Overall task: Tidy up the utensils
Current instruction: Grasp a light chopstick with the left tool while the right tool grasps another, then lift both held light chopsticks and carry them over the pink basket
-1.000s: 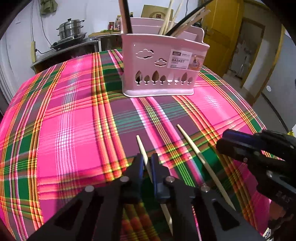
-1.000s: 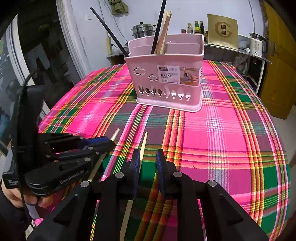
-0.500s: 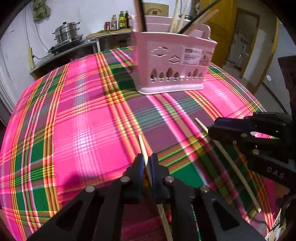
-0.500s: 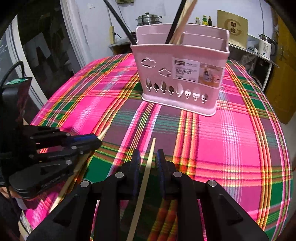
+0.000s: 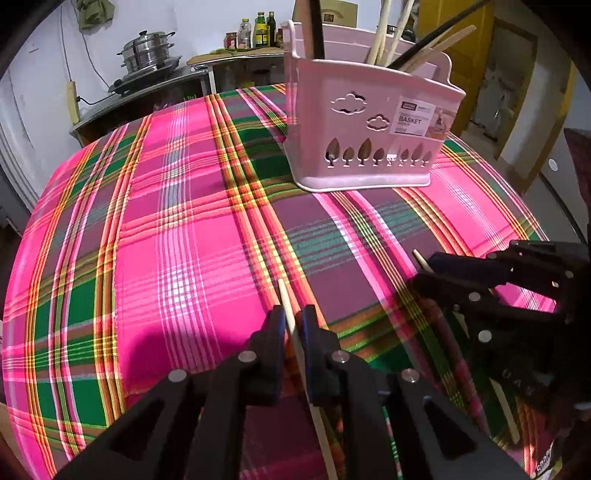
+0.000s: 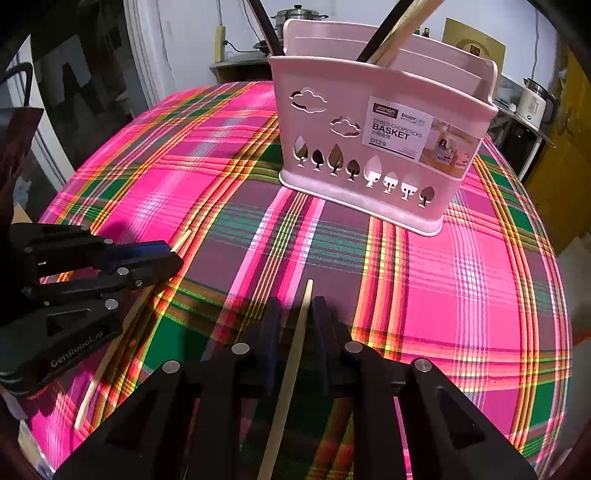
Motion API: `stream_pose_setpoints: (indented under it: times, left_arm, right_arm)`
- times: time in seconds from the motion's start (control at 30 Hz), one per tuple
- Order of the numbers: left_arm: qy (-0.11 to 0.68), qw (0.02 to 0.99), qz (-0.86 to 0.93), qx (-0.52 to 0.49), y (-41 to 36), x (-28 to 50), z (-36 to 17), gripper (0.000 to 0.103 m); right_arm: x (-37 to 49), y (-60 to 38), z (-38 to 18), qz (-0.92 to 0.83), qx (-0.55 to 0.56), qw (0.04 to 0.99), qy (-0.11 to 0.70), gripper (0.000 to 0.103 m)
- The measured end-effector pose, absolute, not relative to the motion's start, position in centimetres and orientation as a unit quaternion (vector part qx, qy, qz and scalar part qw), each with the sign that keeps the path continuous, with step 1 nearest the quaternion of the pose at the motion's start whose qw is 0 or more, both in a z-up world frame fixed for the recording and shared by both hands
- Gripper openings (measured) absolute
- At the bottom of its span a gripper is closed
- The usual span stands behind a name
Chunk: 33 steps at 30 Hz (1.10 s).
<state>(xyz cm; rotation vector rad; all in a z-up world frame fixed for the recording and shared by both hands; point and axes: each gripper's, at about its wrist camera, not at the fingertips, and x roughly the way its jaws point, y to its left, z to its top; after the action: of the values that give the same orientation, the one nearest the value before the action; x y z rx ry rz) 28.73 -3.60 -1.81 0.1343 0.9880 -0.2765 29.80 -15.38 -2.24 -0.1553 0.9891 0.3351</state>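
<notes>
A pink chopstick basket (image 5: 369, 129) (image 6: 369, 158) stands on the far side of the plaid-covered table (image 5: 166, 221), with black and pale chopsticks upright in it. My left gripper (image 5: 293, 321) is shut on a pale chopstick (image 5: 284, 295), whose tip pokes out past the fingertips. The right wrist view shows this gripper (image 6: 173, 258) at the left. My right gripper (image 6: 297, 310) straddles a second pale chopstick (image 6: 301, 325). Its jaws are closing, and a gap still shows on the left side of the stick. The left wrist view has it (image 5: 424, 273) at the right.
Behind the table are a counter with a steel steamer pot (image 5: 147, 48) and bottles (image 5: 258, 33), a kettle (image 6: 532, 103) on a shelf to the right, and a yellow door. The round table drops away on both sides. Bare cloth lies between the grippers and the basket.
Both grippers have moved closer to the basket. The second chopstick, earlier beside the right gripper's left finger, now lies between its fingers, which have narrowed slightly.
</notes>
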Motion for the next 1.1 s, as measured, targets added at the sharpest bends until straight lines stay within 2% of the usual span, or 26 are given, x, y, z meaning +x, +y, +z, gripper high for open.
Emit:
stream_pose_setpoints:
  times: [0.07, 0.13, 0.43, 0.87, 0.97, 1.1]
  left_arm:
    - [0.47, 0.871, -0.131, 0.066, -3.7, 28.7, -1.8, 0.01]
    - [0.472, 0.87, -0.129, 0.065, -3.8, 28.7, -1.8, 0.01]
    - [0.464, 0.874, -0.138, 0.041, -3.5, 28.8, 0.0, 0.007]
    - [0.381, 0.911, -0.155, 0.026, -2.1, 26.0, 8.8, 0.006]
    - [0.389, 0.906, -0.163, 0.029, -2.3, 26.1, 8.5, 0.006]
    - [0.436, 0.887, -0.149, 0.031, -2.8, 27.5, 4.9, 0.007]
  right_arm:
    - [29.7, -15.3, -2.2, 0.159, -0.077, 0.865, 0.47, 0.009]
    - [29.8, -15.5, -2.3, 0.162, -0.067, 0.864, 0.471, 0.006]
    - [29.2, -16.0, -0.1, 0.183, -0.043, 0.874, 0.449, 0.005]
    - [26.9, -17.7, 7.1, 0.19, -0.015, 0.909, 0.37, 0.005]
    - [26.6, -17.7, 7.9, 0.19, -0.013, 0.913, 0.361, 0.005]
    - [26.2, -17.9, 7.7, 0.188, -0.013, 0.912, 0.364, 0.005]
